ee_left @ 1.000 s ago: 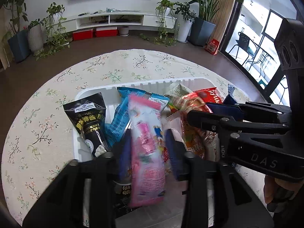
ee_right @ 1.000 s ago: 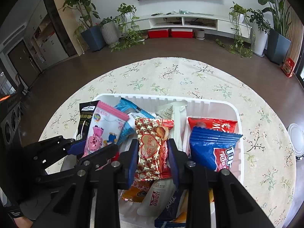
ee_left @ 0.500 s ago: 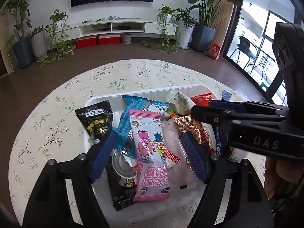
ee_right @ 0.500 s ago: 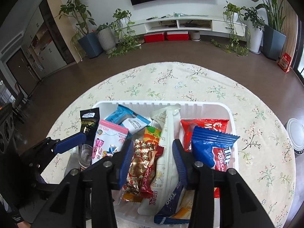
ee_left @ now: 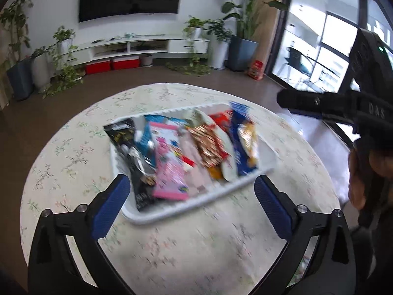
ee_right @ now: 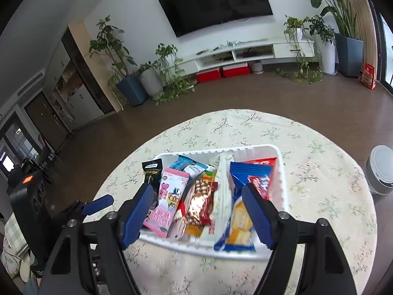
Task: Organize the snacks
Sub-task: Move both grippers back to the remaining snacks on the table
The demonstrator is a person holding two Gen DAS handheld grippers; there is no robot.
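Observation:
A white tray (ee_left: 196, 201) holds several snack packs in a row on the round floral table (ee_left: 73, 147). Among them are a pink pack (ee_left: 169, 172), a black pack (ee_left: 122, 135), a gold-red pack (ee_left: 208, 145) and a blue pack (ee_left: 239, 145). My left gripper (ee_left: 191, 194) is open and empty, above the tray's near edge. My right gripper (ee_right: 196, 201) is open and empty, above the tray (ee_right: 282, 169); the pink pack (ee_right: 169, 201) and gold-red pack (ee_right: 201, 201) show between its fingers. The right gripper also shows at the right of the left wrist view (ee_left: 319, 103).
A white-lidded grey container (ee_right: 380, 172) stands beyond the table's right edge. Brown floor, potted plants (ee_right: 147, 78) and a low TV shelf (ee_right: 245, 51) lie behind the table. Bare tablecloth (ee_left: 196, 245) lies in front of the tray.
Both grippers let go of their packs, opened wide and pulled back and up from the tray. The pink pack and the gold-red pack now lie in the tray.

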